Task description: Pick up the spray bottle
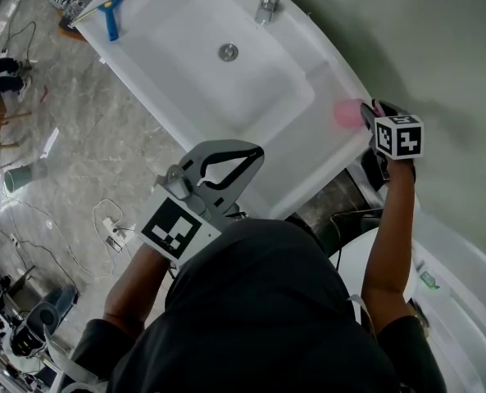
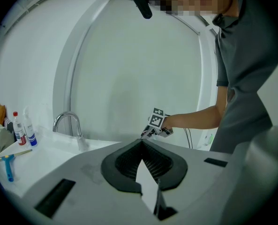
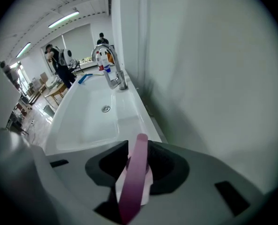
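My left tongs (image 2: 142,141) sat shut and empty at the front of the sink (image 1: 269,188), and my right tongs (image 3: 140,140) gripped only a narrow pink part of the bottle (image 3: 134,179) beside the wall (image 1: 443,47), so I feared it twisting loose once lifted.

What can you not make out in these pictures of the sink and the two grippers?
Spray bottle: head view, partly covered by the right gripper; right gripper view, only a blurred pink strip.
Whether its fingers press the bottle: unclear in either view.
Bottles beside the tap: left gripper view, labels too small.
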`<state>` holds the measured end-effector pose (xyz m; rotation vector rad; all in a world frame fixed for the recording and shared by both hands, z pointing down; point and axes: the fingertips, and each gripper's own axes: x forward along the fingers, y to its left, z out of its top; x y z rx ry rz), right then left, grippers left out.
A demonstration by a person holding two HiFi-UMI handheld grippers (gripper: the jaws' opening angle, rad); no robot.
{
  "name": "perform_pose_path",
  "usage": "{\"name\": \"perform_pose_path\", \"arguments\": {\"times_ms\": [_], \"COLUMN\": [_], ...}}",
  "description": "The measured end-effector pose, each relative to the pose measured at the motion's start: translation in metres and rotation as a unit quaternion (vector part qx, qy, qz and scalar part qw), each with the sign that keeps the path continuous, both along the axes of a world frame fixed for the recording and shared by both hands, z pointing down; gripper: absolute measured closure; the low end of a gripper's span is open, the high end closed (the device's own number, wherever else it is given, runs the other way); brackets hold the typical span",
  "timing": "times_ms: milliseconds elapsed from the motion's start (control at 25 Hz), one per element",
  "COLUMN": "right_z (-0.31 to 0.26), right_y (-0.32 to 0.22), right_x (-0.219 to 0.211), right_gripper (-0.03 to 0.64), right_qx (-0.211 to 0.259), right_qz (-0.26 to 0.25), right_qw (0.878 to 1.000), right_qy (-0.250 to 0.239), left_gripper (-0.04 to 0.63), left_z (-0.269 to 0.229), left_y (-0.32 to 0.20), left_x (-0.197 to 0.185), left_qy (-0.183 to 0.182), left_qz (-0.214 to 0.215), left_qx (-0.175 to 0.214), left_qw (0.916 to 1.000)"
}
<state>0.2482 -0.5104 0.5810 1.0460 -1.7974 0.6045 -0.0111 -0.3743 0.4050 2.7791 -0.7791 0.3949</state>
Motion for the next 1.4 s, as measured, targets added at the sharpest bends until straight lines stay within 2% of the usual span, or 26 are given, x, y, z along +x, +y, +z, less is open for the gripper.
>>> {"name": "perform_pose_path", "arguments": {"times_ms": [320,600,880,1120,1400], "right_z": [-0.016,-0.062,-0.127,-0.180,-0.216], "right_y": [0.011,0.022,0.042,0.064,0.091], "right_x": [-0.016,-0.033,-0.062,-0.082,-0.102], "right_gripper": [0.491,0.491,0.491,0.492,0.491], "right_qx": [0.030,0.080,0.147,0.200,0.230], "right_qz": [-0.001,-0.014,-0.052,-0.078,-0.085], "right_qw": [0.999,0.996,0.984,0.973,0.966], "right_qy": [-0.028,-0.043,-0.084,-0.084,-0.086], "left_gripper": [0.591,0.591,0.591,0.591,0.591], "left_z": [-0.002,-0.006,-0.013,-0.019,-0.022], "left_y": [0.005,0.016,0.030,0.042,0.056], "left_x": [0.000,-0.002,0.000,-0.002,-0.010], "left_qy": [0.002,0.008,0.012,0.015,0.023], "left_qz": [0.005,0.015,0.032,0.046,0.058], "left_qx": [0.006,0.012,0.028,0.037,0.044], "left_qw": [1.0000,0.9998,0.9990,0.9982,0.9971]}}
